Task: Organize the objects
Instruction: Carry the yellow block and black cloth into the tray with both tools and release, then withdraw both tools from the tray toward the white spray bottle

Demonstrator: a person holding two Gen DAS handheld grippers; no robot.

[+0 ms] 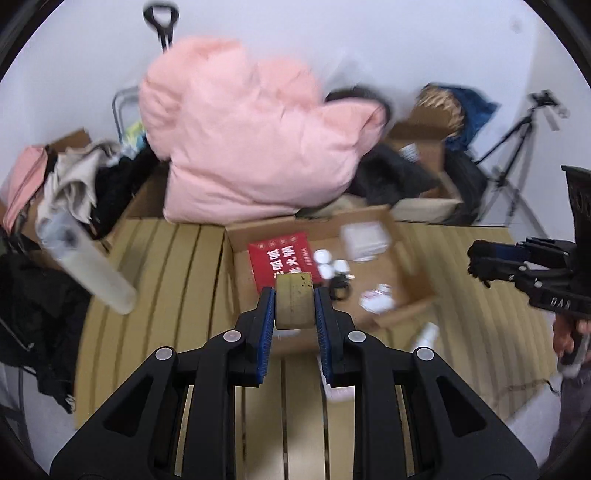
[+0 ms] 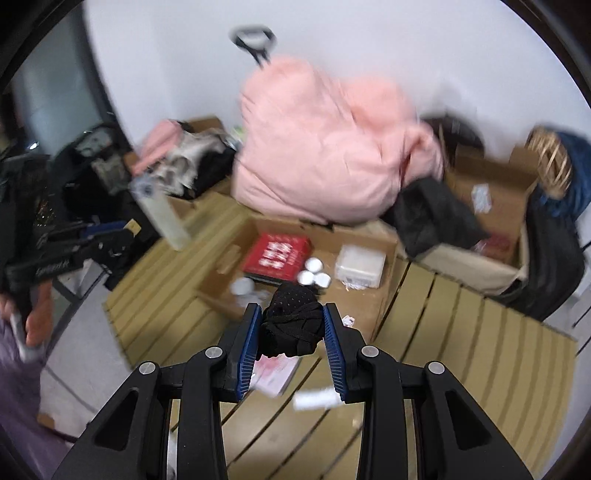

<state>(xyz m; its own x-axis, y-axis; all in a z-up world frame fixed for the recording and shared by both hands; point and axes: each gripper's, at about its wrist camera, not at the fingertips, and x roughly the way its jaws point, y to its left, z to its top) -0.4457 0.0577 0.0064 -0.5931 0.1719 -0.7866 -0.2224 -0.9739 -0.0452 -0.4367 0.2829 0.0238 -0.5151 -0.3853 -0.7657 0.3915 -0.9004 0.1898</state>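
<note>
Left gripper [image 1: 294,301] is clamped on a roll of brown tape [image 1: 294,300], blue pads pressed against both flat sides, the roll standing on edge between them. It hangs just above the near edge of the open cardboard box [image 1: 400,236], and that box is the thing to steer by here.

Right gripper [image 2: 291,326] has its jaws a bit wider, squeezed around a wad of black fabric [image 2: 291,321] with a dotted patch on top and straps bunched below. That bundle also sits over the box's near rim.

Inside the box: a red booklet [image 1: 282,260] with white lettering lies at the back left, three white round lids [image 2: 313,274] cluster just beside it toward the middle, and a pale rectangular container [image 2: 360,266] sits at the back right.

Behind the box a big pink quilt [image 1: 251,133] is heaped against the wall, a black handle [image 1: 160,22] poking up behind it. The box rests on slatted tan boards [image 1: 166,266].

The left wrist view catches the other gripper out at its right edge with a hand [image 1: 570,338] below it, plus a black tripod [image 1: 511,158] far right of the box. The right wrist view shows a second cardboard box [image 2: 495,206] to the right of the first, and a pinkish paper packet [image 2: 275,373] and a white slip [image 2: 317,398] on the boards just in front of it. Everything is smeared with motion blur, so the small print is unreadable.
</note>
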